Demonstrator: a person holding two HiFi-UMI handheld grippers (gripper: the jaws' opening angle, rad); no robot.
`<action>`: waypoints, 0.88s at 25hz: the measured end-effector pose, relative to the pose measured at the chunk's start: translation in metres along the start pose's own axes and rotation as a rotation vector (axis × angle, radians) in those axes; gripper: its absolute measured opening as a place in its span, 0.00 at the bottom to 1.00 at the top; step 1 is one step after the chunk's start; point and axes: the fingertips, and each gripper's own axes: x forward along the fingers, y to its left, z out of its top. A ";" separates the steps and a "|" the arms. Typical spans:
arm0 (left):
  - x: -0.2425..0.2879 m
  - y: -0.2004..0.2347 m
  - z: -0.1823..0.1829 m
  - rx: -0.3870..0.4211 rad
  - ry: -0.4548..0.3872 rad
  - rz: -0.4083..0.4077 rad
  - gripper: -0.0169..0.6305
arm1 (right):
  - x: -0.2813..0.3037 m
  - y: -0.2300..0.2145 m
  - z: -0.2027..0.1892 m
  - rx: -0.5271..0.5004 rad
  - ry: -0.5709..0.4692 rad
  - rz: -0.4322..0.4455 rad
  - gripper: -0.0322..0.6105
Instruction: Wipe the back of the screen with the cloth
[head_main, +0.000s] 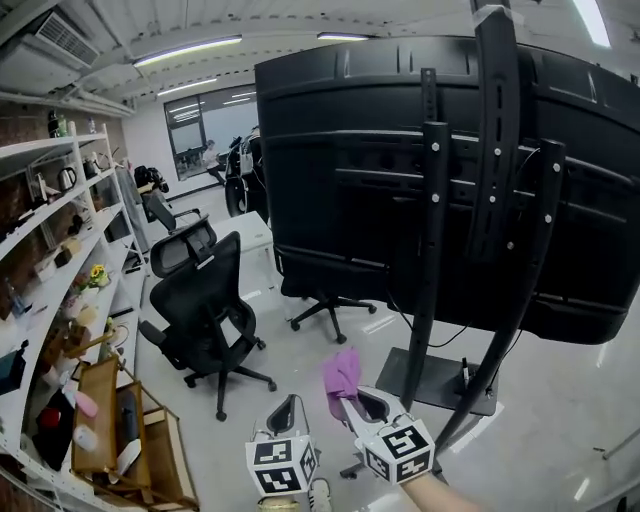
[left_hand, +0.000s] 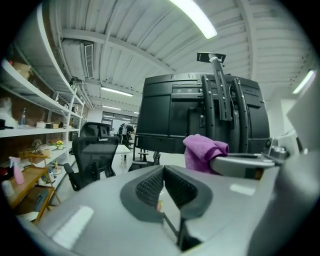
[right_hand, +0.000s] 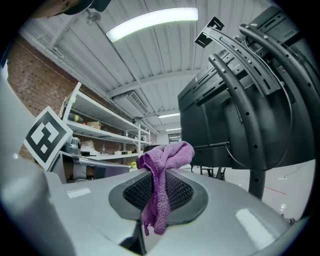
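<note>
A large black screen on a wheeled stand shows its ribbed back to me, with black mounting rails across it. My right gripper is shut on a purple cloth, held low, below and in front of the screen's bottom edge. The right gripper view shows the cloth bunched above the jaws and hanging down between them, with the screen close on the right. My left gripper sits just left of the right one, shut with nothing in it; its own view shows the cloth and the screen ahead.
Black office chairs stand on the pale floor to the left, another behind the screen. White shelving with small items runs along the left wall, a wooden rack below it. The stand's flat base lies by my right gripper.
</note>
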 end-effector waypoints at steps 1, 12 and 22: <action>0.020 0.004 0.003 0.007 0.001 -0.019 0.04 | 0.013 -0.014 0.000 0.001 -0.001 -0.031 0.14; 0.228 0.051 0.075 0.114 -0.005 -0.247 0.04 | 0.156 -0.163 0.048 -0.045 -0.056 -0.397 0.14; 0.336 0.060 0.104 0.161 -0.011 -0.404 0.04 | 0.206 -0.242 0.067 -0.084 -0.071 -0.668 0.14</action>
